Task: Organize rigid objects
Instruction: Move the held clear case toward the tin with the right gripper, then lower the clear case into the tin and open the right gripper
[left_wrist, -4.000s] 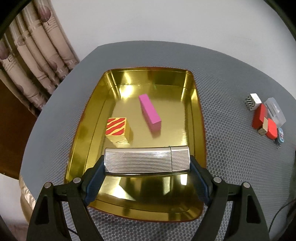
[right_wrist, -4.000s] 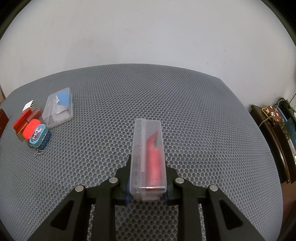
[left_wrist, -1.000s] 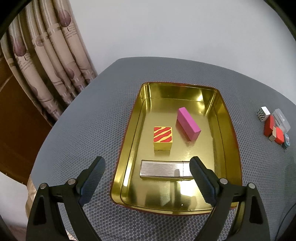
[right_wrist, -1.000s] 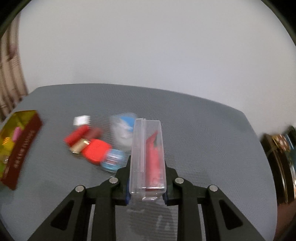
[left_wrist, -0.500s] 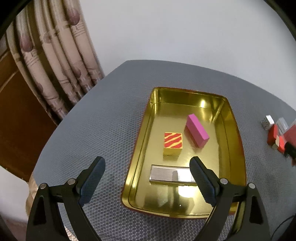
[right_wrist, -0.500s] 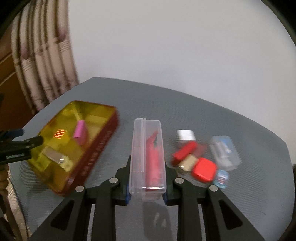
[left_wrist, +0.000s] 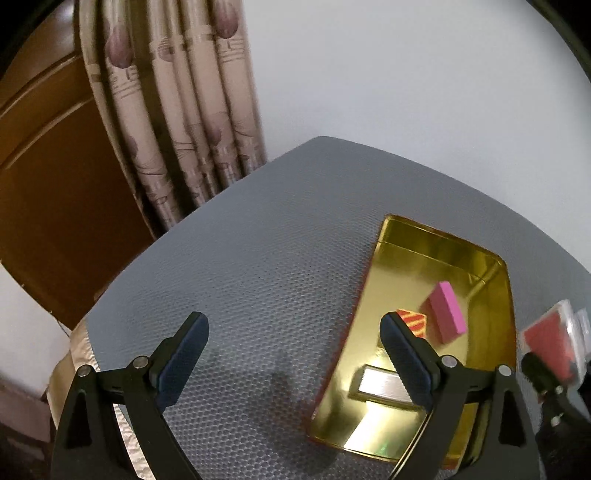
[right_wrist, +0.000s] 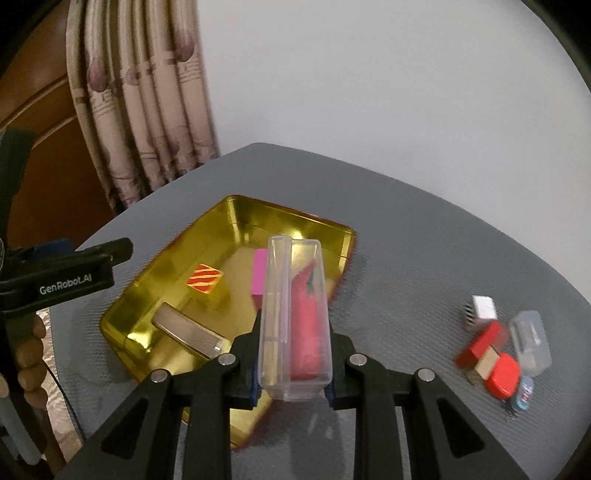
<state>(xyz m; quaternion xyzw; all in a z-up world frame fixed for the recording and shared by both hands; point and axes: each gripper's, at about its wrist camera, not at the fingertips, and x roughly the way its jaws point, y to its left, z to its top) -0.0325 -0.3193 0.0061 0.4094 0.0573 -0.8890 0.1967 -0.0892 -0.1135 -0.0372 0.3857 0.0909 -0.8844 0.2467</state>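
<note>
My right hand-held gripper (right_wrist: 291, 384) clamps the clear plastic case (right_wrist: 295, 317) above the gold tin tray (right_wrist: 162, 280); my left hand-held gripper (left_wrist: 293, 354) hangs wide open, empty. Dropped here, the case probably lands on the pink block (right_wrist: 260, 275), though blur hides the exact gap.

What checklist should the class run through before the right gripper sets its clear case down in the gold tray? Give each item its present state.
1. Grip: right gripper clamps the clear plastic case near its end: ok.
2. Position: case over the gold tray, as far as this view shows; height above the floor: cannot tell.
3. Free floor: silver ribbed case, striped cube and pink block already lie inside; bare gold shows at the far end: ok.
4. Left gripper open, holding nothing, over the grey mat beside the tray: ok.
5. Items left on the mat to the right: not ok, still to sort.
</note>
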